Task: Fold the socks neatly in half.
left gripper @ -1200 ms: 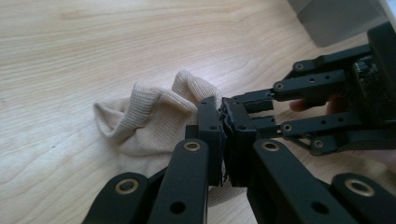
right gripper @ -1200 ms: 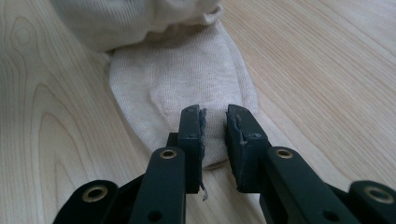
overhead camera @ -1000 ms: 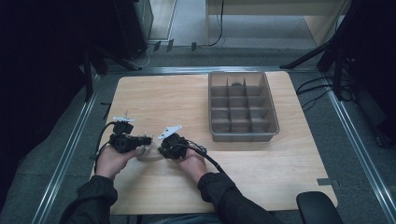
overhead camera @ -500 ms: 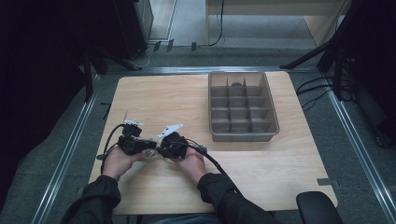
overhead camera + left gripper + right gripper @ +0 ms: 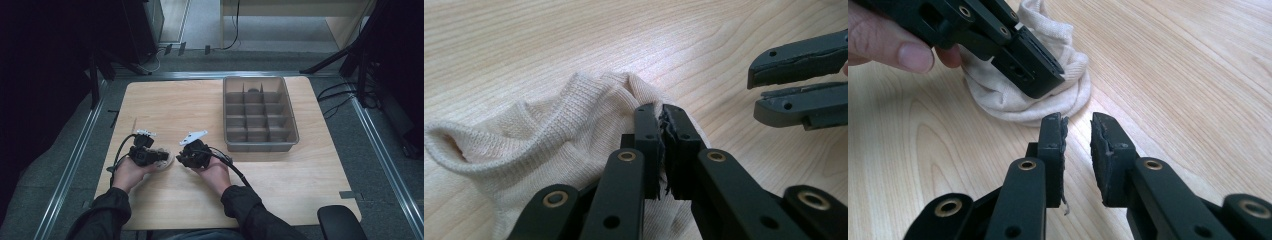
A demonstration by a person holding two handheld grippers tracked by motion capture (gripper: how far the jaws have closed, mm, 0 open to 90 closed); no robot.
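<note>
A cream knitted sock lies bunched on the wooden table between my two hands. My left gripper is shut, and its tips rest on the sock. The pads meet, and I see no cloth between them. My right gripper faces it from the right with its jaws a narrow gap apart and empty. It hovers just short of the sock. The right gripper and the left gripper almost touch tip to tip.
A grey tray divided into several compartments stands at the back right of the table. A small dark item sits in one far compartment. Cables trail from both grippers toward the person's arms.
My left gripper has moved right and down onto the sock. The right gripper has shifted slightly to the right; the two now sit closer together.
</note>
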